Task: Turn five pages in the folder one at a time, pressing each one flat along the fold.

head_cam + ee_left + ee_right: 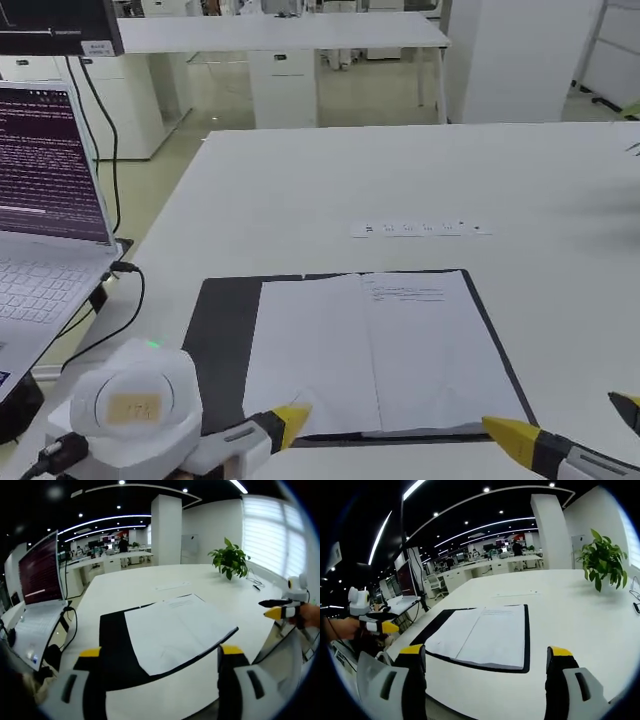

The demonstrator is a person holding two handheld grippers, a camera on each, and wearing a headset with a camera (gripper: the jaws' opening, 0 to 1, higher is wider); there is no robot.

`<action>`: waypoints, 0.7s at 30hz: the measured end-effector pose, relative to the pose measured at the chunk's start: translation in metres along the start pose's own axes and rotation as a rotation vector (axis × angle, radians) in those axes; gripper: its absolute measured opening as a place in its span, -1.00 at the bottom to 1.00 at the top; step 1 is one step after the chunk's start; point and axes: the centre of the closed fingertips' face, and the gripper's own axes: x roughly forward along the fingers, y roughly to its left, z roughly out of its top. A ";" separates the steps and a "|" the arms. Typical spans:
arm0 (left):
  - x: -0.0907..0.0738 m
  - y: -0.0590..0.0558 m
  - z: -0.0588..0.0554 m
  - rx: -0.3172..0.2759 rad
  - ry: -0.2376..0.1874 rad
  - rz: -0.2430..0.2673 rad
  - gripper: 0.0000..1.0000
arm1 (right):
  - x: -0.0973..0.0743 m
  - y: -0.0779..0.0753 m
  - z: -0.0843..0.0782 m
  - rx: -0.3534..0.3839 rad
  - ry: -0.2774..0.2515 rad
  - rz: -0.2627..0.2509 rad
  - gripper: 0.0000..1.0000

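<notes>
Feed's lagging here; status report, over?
Open and empty: left tool, right tool, both short of folder. It lies open flat on table; laptop aside, nothing blocking.

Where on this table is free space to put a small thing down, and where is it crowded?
Free: the wide bare table beyond the paper strip, up to its far edge, and the patch right of the folder. Crowded: the narrow lane between folder and laptop, holding a cable, and the near edge, where the left gripper and right gripper sit.
</notes>
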 end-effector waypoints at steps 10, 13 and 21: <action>0.034 -0.024 0.001 0.016 0.042 -0.063 0.71 | 0.002 -0.007 -0.003 0.023 -0.003 -0.003 0.99; 0.044 -0.035 -0.002 0.012 0.054 -0.083 0.70 | 0.002 -0.008 -0.005 0.027 -0.005 -0.002 0.99; 0.083 -0.082 -0.007 0.008 0.063 -0.178 0.61 | 0.002 -0.016 -0.009 0.053 -0.008 -0.001 0.97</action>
